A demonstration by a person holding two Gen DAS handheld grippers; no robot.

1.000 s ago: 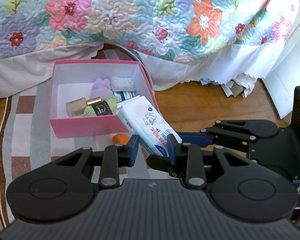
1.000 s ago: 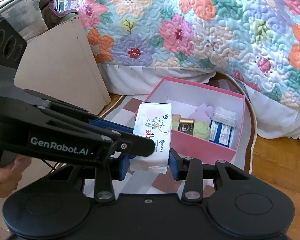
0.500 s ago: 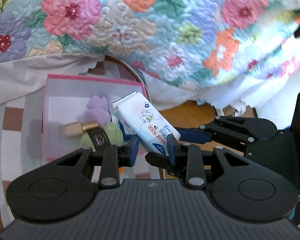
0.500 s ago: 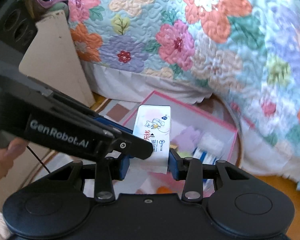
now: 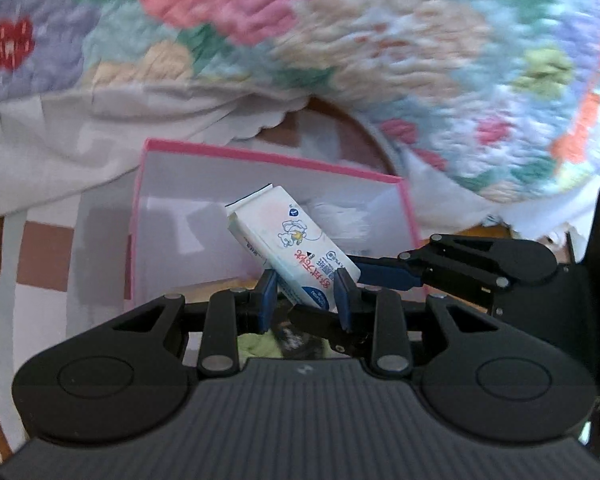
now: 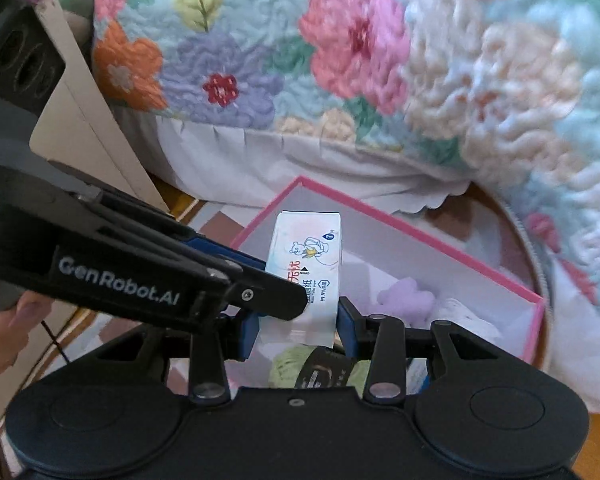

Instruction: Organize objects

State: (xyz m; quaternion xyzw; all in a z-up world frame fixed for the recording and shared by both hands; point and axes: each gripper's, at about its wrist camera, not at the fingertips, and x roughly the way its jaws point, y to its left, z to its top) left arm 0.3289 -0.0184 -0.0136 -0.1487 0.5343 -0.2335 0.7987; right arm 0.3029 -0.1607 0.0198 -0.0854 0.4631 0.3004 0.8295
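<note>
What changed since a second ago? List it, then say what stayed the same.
Both grippers carried the tissue pack forward and down: it was in front of the pink box, now it hangs over the inside. Left gripper and right gripper stay clamped on it; the box and its contents have not moved.

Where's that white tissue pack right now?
The tissue pack is held between both grippers, the left gripper and right gripper, just above the open pink box beside the flowered quilt.

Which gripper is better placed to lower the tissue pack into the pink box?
Neither alone: left gripper and right gripper both clamp the tissue pack over the pink box.
</note>
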